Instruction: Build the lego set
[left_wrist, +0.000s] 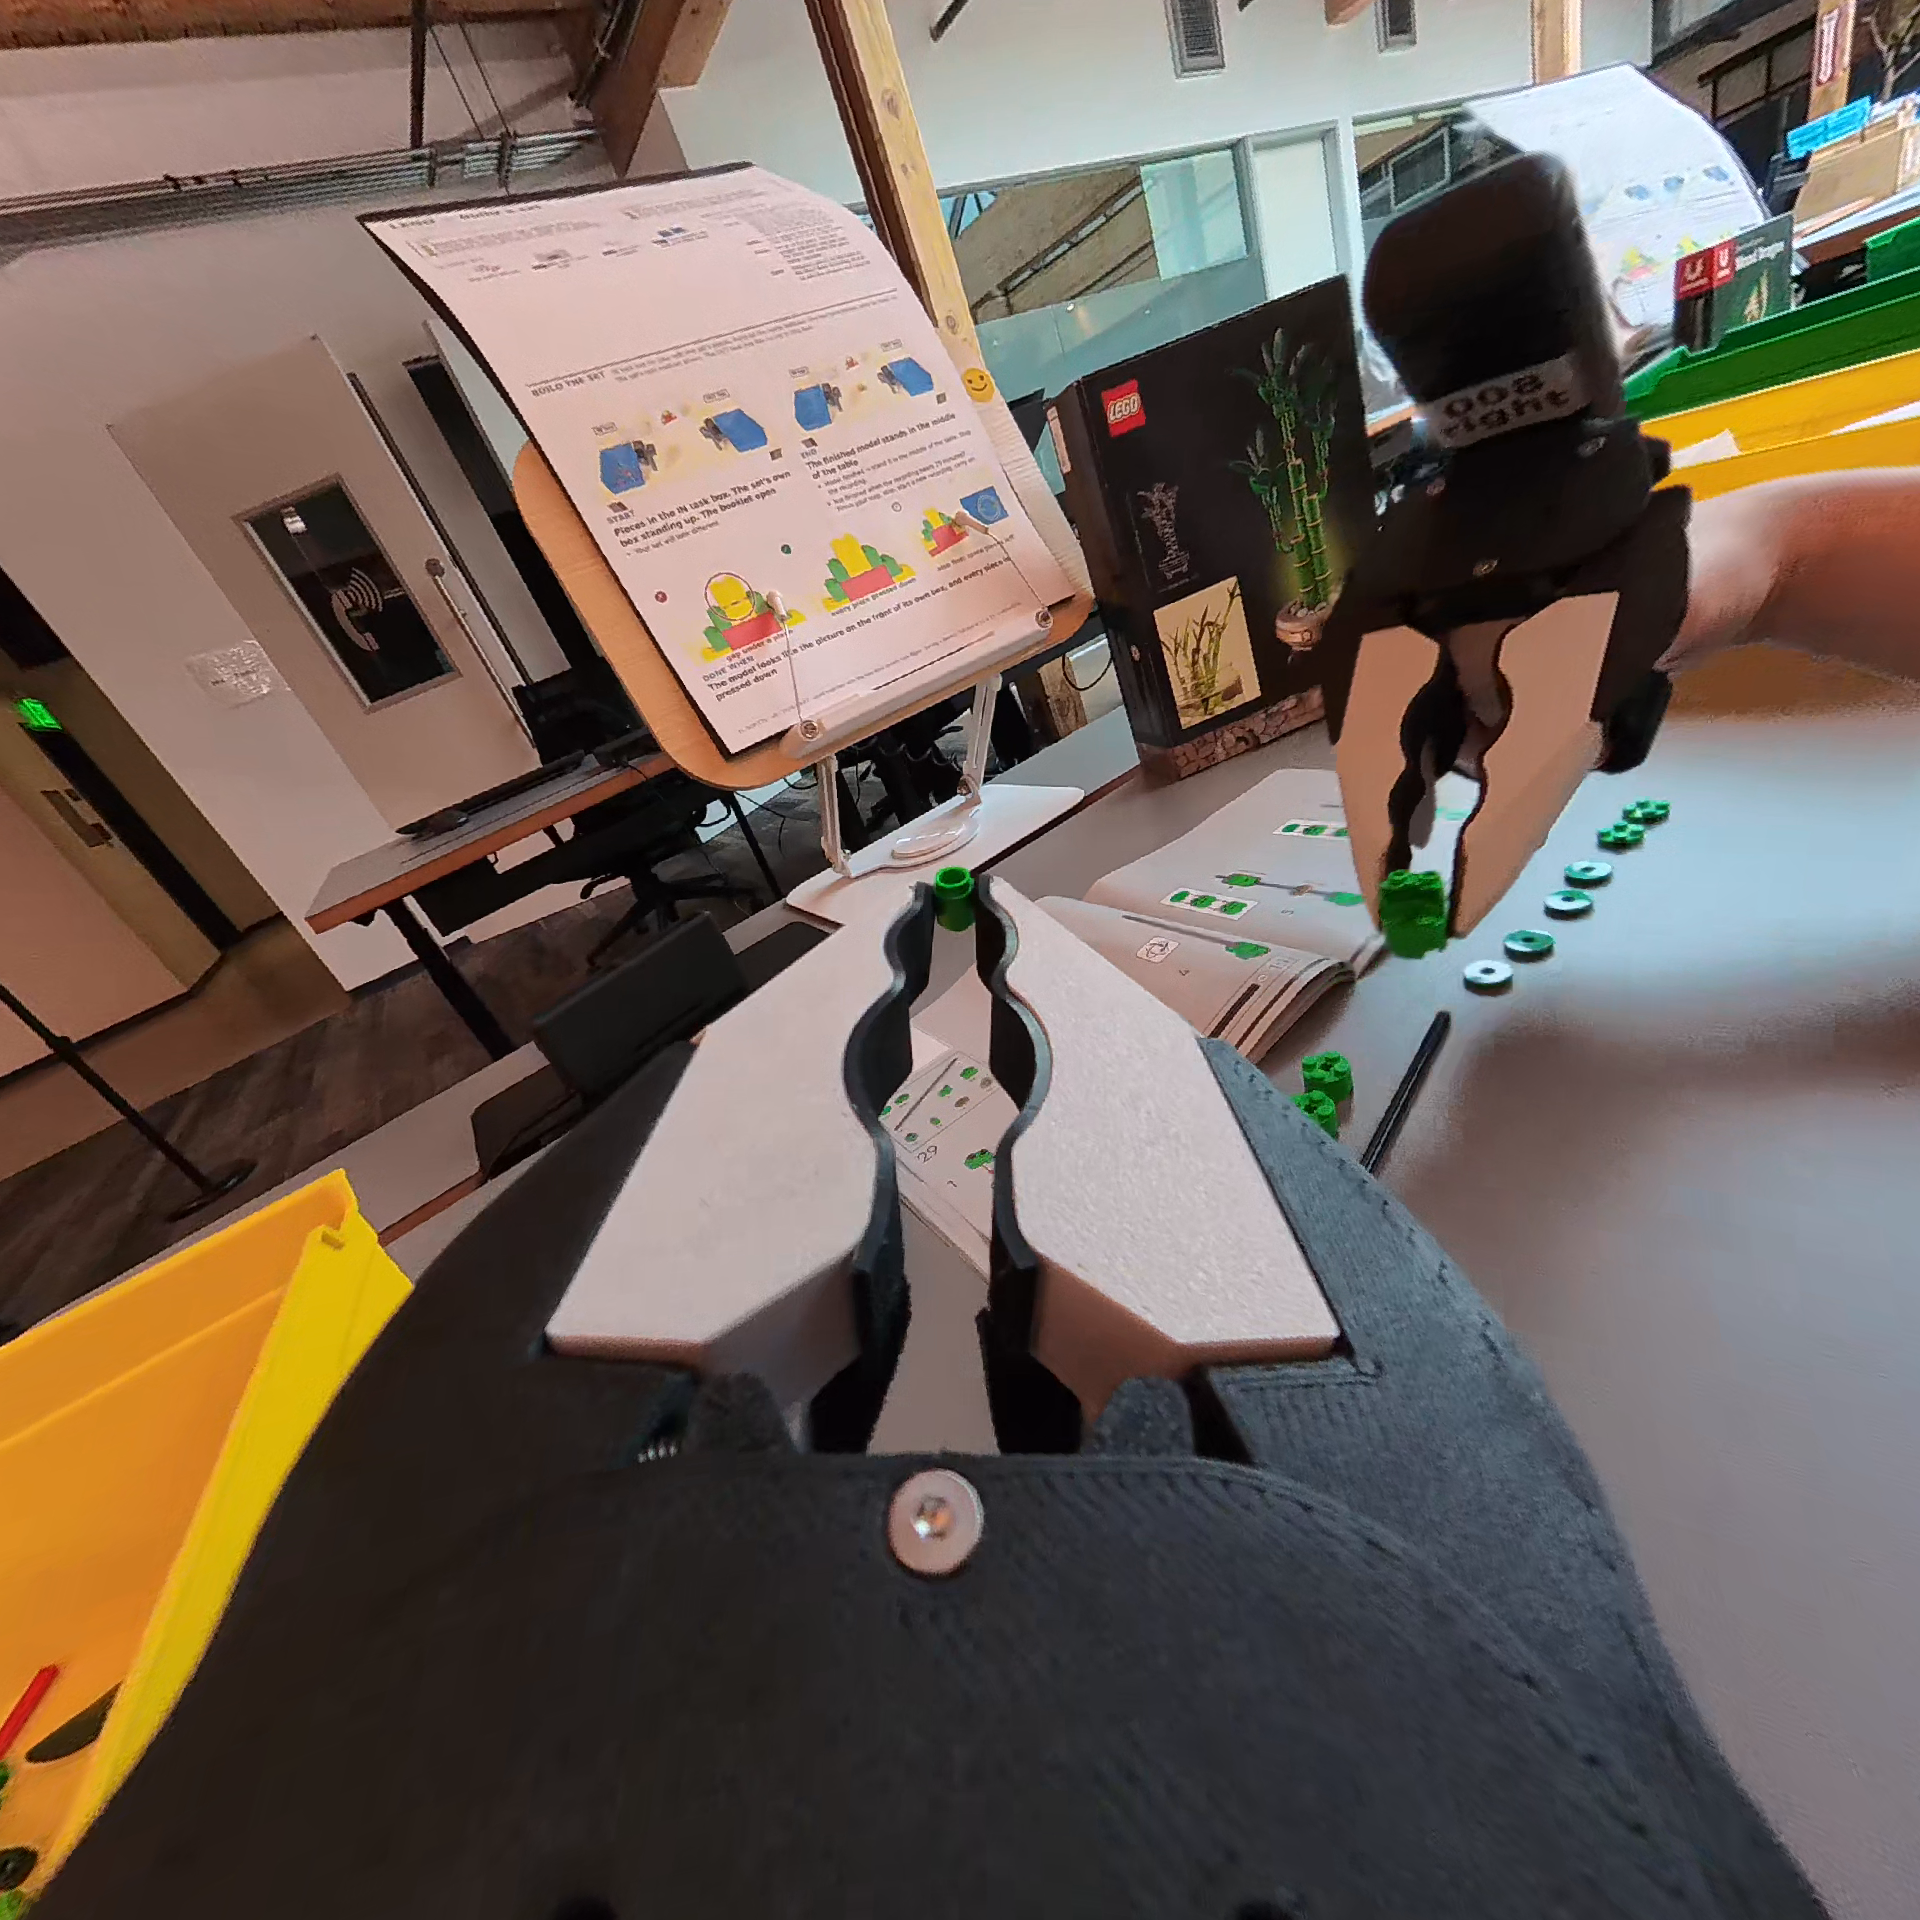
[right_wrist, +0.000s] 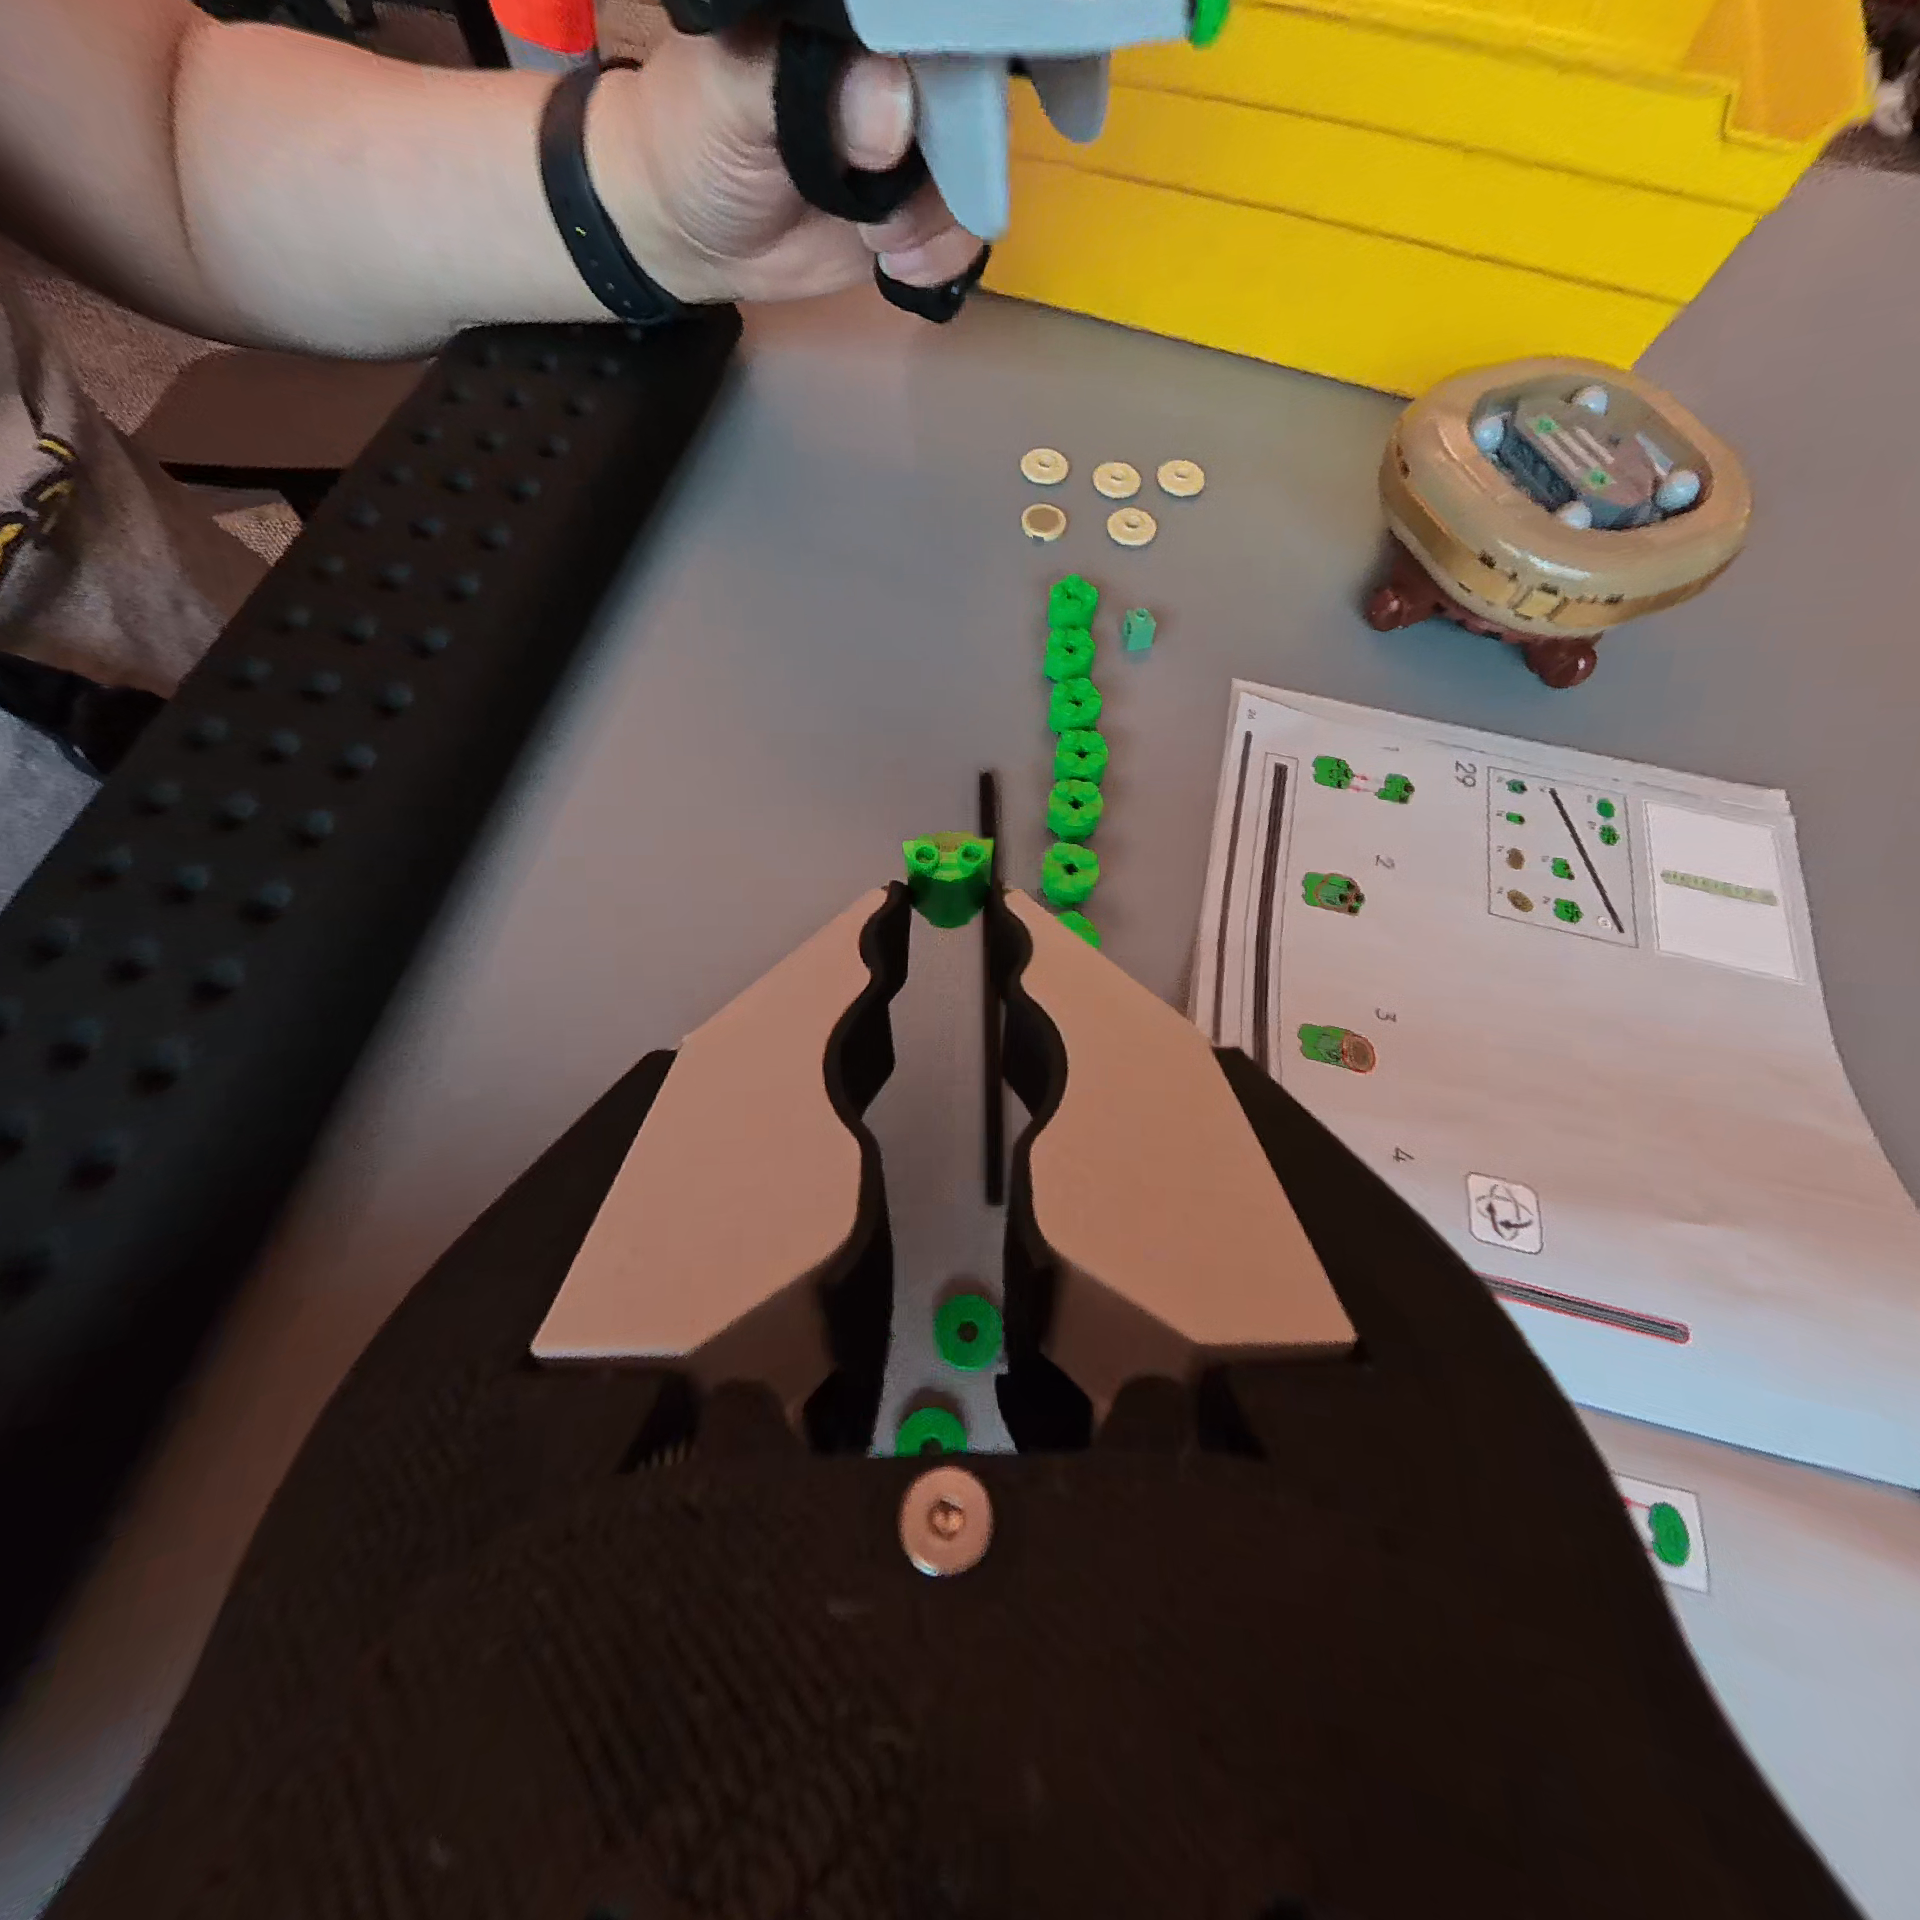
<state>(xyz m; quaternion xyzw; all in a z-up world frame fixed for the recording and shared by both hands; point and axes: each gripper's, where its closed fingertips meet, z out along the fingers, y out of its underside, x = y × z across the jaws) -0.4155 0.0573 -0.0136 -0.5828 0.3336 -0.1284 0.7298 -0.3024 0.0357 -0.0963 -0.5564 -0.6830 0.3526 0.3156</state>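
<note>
Green plastic is showing at both sets of jaws. The right gripper (right_wrist: 948, 896) is pinching a stubby green round brick stack (right_wrist: 945, 883) at its very tip, jaws clamped on its sides, held above the grey bench (right_wrist: 727, 675). The left gripper (left_wrist: 951, 902) is carrying a small green round piece (left_wrist: 953, 896) between its tips, its jaws nearly together and seemingly clamped on it, raised over the open instruction booklet (left_wrist: 1195, 904).

Judging by size and material, the stack is going to feel almost weightless, rigid and slick, so it could be twisting or popping out of a tip grip if pressed off-centre. Gripping across its round flanks, as it is being gripped, is leaving the studded end free for mating.

In the right wrist view the stack's studs are facing away from the camera and slightly upward, so its short axis is running roughly along the gripper's fingers. Just beside it a thin black axle rod (right_wrist: 990, 997) is lying flat on the bench, its long axis pointing away from the camera, parallel to a row of green round bricks (right_wrist: 1073, 748). Five tan round tiles (right_wrist: 1117, 494) are sitting beyond the row, with the tan pot base (right_wrist: 1564, 509) and a yellow bin (right_wrist: 1351, 208) further off.
</note>
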